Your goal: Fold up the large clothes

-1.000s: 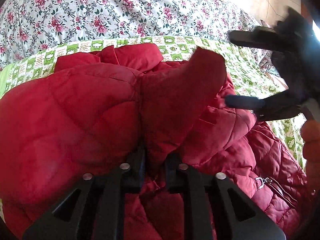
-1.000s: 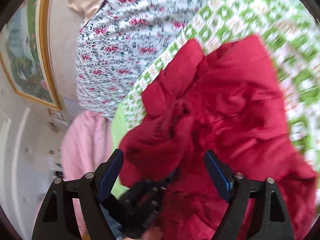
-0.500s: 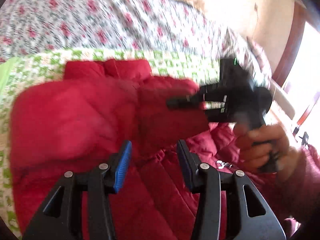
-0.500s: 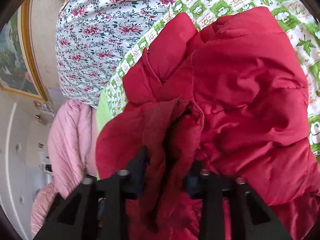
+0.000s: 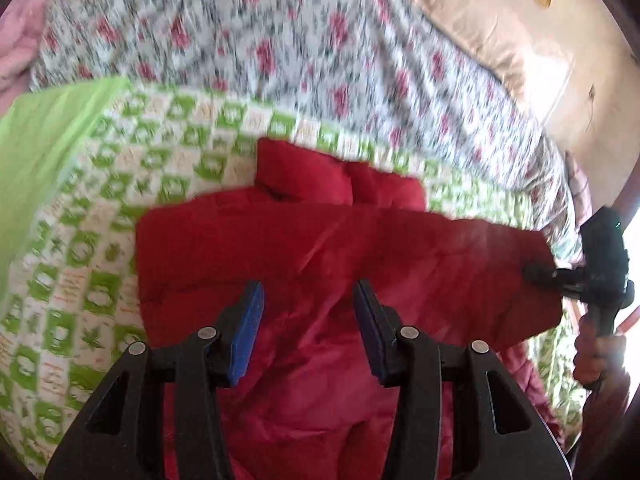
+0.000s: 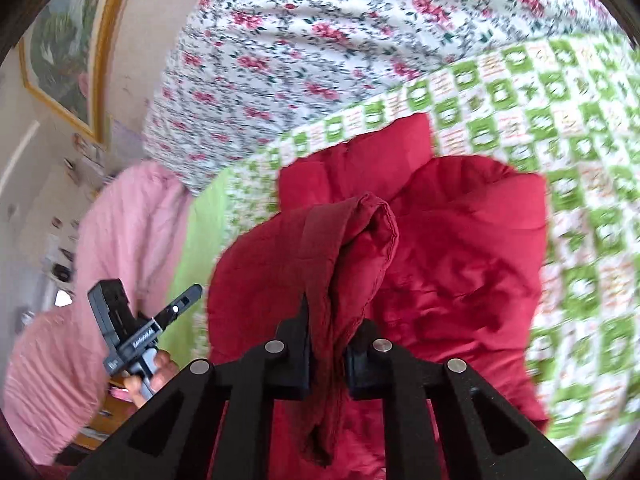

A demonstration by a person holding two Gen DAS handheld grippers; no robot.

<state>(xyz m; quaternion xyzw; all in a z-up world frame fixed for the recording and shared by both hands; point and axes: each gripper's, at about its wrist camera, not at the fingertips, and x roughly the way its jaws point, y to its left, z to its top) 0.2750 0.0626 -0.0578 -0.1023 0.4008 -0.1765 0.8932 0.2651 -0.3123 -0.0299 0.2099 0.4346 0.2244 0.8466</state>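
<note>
A red quilted jacket (image 5: 320,256) lies on a green-and-white patterned bedcover (image 5: 80,272). My left gripper (image 5: 306,312) is open and empty, hovering above the jacket's middle. My right gripper (image 6: 328,332) is shut on a bunched fold of the red jacket (image 6: 352,248), which stands up between the jaws. In the left wrist view the right gripper (image 5: 540,274) holds the jacket's edge at the far right, stretched out sideways. In the right wrist view the left gripper (image 6: 188,296) shows at the lower left, apart from the jacket.
A floral quilt (image 5: 280,48) is heaped behind the jacket. A pink blanket (image 6: 120,248) lies at the bed's left side. A gold-framed picture (image 6: 68,60) hangs on the wall. A bright window (image 5: 632,264) is at the right.
My left gripper let go of the jacket fold, opened and pulled back. My right gripper closed on that fold and drew it out to the right, spreading the jacket.
</note>
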